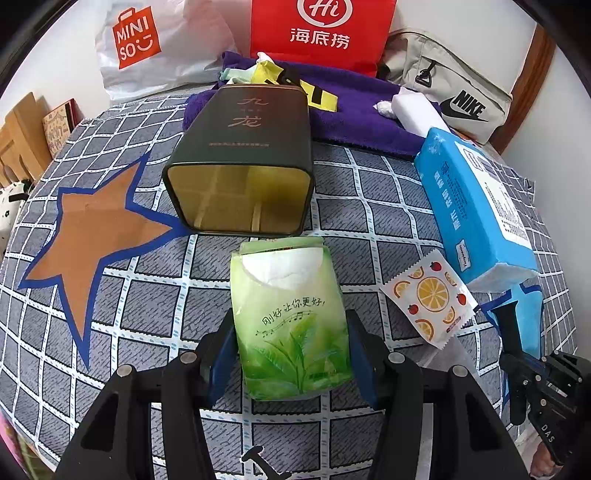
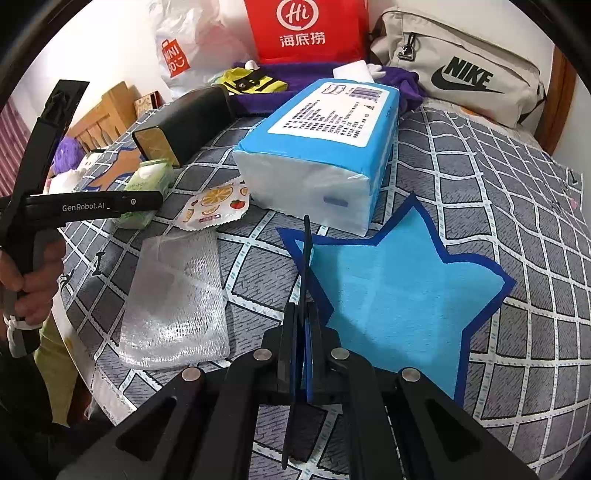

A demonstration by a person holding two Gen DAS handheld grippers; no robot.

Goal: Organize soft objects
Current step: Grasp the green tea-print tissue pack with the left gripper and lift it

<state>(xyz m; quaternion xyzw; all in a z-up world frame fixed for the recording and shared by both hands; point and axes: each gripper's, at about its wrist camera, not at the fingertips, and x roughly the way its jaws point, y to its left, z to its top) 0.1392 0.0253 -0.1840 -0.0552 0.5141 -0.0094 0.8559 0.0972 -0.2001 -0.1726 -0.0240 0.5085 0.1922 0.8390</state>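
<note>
My left gripper (image 1: 291,343) is shut on a green tissue pack (image 1: 291,317), its pads pressing both sides, just in front of the open mouth of a dark tin box (image 1: 243,162) lying on its side. The pack also shows in the right wrist view (image 2: 147,184) beside the left gripper's arm. A blue tissue brick (image 2: 317,147) lies beyond my right gripper (image 2: 306,229), which is shut and empty above the light blue star (image 2: 399,291). An orange-print sachet (image 1: 430,299) lies right of the green pack, and a clear bubble pouch (image 2: 173,295) lies left of my right gripper.
An orange star (image 1: 96,236) marks the checked cloth left of the tin. At the back lie a purple towel (image 1: 354,110) with a white sponge (image 1: 417,110) and yellow item, a red bag (image 1: 317,29), a Miniso bag (image 1: 147,44) and a Nike pouch (image 2: 465,74).
</note>
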